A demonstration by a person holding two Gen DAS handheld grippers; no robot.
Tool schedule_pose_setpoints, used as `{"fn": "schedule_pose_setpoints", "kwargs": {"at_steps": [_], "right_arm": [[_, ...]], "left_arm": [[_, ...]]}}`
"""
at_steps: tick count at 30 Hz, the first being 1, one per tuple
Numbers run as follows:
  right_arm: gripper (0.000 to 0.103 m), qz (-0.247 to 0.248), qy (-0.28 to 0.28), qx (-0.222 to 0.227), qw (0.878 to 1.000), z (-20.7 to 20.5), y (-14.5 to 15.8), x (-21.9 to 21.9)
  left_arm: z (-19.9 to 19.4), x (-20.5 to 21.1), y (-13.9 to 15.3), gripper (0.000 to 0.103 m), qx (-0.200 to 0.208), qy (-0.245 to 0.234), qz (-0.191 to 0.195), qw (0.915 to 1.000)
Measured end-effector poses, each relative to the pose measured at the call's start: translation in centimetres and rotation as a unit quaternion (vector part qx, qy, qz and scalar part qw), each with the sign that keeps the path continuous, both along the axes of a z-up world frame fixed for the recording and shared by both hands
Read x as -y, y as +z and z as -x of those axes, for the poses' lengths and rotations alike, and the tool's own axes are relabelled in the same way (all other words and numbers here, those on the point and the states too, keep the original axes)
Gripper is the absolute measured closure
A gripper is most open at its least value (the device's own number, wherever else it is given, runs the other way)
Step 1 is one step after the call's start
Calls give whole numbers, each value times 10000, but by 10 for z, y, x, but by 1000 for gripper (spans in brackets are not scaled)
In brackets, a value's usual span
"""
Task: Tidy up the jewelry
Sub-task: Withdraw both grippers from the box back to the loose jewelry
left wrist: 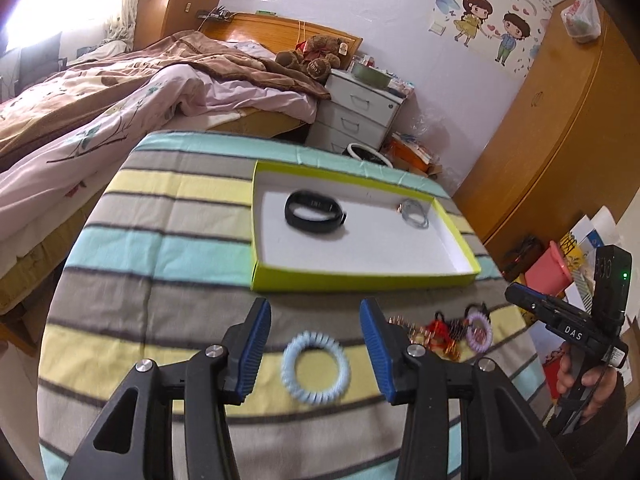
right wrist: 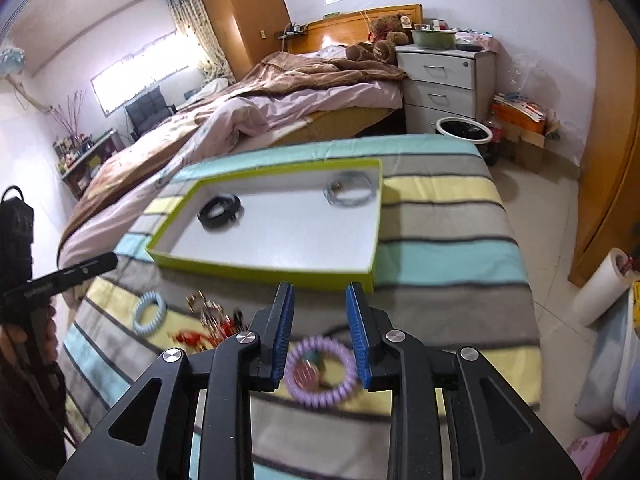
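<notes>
Beside the tray: we take the shallow lime-green cardboard tray with a white floor (left wrist: 362, 280) as our landmark on the striped cloth-covered table (left wrist: 168, 248).
Left claw: our left claw (left wrist: 316, 346) is spread, nothing pinched; the pale blue coiled plastic hair ring (left wrist: 315, 367) lies on the cloth between its pads, on the near side of the tray.
Right claw: our right claw (right wrist: 320, 334) is part-spread and empty; the lilac coiled hair ring (right wrist: 322, 373) sits between its pads, near side of the tray.
Already in tray: black rubber wristband (left wrist: 315, 212); thin grey bangles (left wrist: 416, 213) at the far corner.
Advice: we should straddle one springy coil, close gently, and lift clear of the tray wall.
Leftovers: red and gold trinkets (left wrist: 436, 334), tangled, near the tray front.
</notes>
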State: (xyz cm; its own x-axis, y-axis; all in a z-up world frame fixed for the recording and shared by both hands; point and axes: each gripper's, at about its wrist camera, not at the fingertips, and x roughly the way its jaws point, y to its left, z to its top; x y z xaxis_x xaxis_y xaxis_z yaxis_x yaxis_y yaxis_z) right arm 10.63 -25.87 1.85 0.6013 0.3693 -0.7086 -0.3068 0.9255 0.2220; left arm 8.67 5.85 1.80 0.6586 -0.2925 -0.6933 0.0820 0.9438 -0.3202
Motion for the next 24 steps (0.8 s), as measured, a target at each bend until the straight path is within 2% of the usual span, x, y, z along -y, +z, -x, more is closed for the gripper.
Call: {"fn": "schedule_pose_setpoints", "kwargs": {"at_steps": [4,7,14,24], "right_arm": [[75,52,-15,-89,9999,9,-11,6],[75,245,2,-92,9997,14,-18,6],[75,413,228,-214,9987,5,-28,2],[75,997,471,-327,9934,7,-45,-11]], "left_arm": [[8,-3,-12,57,-161,33,87,9998],[12,-5,-19,57,-259,112,-44,9996],[16,-4,-27,57,-363,86,0,9993],[14,-3,-34,57,-543,94,-77,9984]]}}
